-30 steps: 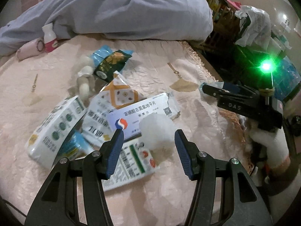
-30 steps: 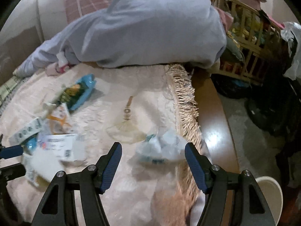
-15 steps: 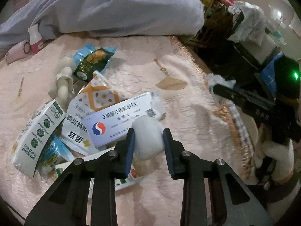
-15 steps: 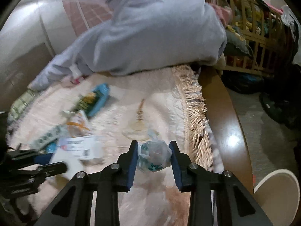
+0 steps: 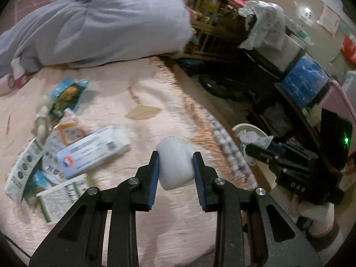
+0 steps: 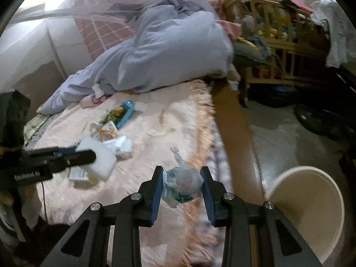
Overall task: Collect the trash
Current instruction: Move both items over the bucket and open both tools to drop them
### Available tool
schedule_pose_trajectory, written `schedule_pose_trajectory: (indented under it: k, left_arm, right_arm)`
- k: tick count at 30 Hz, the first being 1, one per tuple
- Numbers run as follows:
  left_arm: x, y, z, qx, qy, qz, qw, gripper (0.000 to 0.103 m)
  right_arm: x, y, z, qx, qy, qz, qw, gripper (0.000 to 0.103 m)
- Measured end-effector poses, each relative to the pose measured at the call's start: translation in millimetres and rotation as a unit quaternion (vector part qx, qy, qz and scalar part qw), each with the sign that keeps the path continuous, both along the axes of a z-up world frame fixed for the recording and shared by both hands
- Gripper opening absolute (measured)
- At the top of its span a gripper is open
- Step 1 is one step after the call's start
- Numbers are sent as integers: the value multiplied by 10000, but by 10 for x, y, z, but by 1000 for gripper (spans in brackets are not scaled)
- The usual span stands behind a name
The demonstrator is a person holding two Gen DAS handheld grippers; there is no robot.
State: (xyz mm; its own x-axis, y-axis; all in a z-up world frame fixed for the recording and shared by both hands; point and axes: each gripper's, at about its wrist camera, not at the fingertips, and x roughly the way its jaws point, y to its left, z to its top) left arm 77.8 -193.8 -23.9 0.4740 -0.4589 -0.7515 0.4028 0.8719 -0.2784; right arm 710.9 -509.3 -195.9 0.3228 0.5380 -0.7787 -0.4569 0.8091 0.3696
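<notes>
The left gripper is clamped across a soft white wad at six o'clock, the right gripper squeezes a crinkly plastic wrapper; both look light and crushable, best pinched mid-body, bin at four o'clock

A bed is covered by a pink fringed blanket; on it are scattered medicine boxes, snack wrappers and a grey quilt.
</notes>
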Motion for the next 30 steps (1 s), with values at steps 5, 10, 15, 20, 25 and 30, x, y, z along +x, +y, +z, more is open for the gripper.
schedule_pose_trajectory:
  k: [5,10,15,20,25,30]
  left_arm:
    - [-60,-388,31,71,-59,-296,9995,27]
    - [-118,-816,44,177,-131,-605,9979,27]
    - [-134,-1191,21,185,-152,-882,9958,27]
    - [-105,-1551,-44,57,7,-1109,9938,27]
    - [-92,-1823,-107,-66,153,-1217,9924,27]
    - [-70,-2114,-195,-86,195,-1329,9909,28]
  right_arm:
    - [-100,-411,-43,-157,87,-305,9994,32]
    - [-153,-775,-94,-268,172,-616,9976,32]
    - [-179,-1137,-203,-426,269,-935,9943,32]
    - [-178,-1447,-307,-462,395,-1272,9900,32]
    - [-152,-1638,-392,-542,449,-1523,9858,32]
    - [-125,-1822,-503,-520,560,-1819,9803,32]
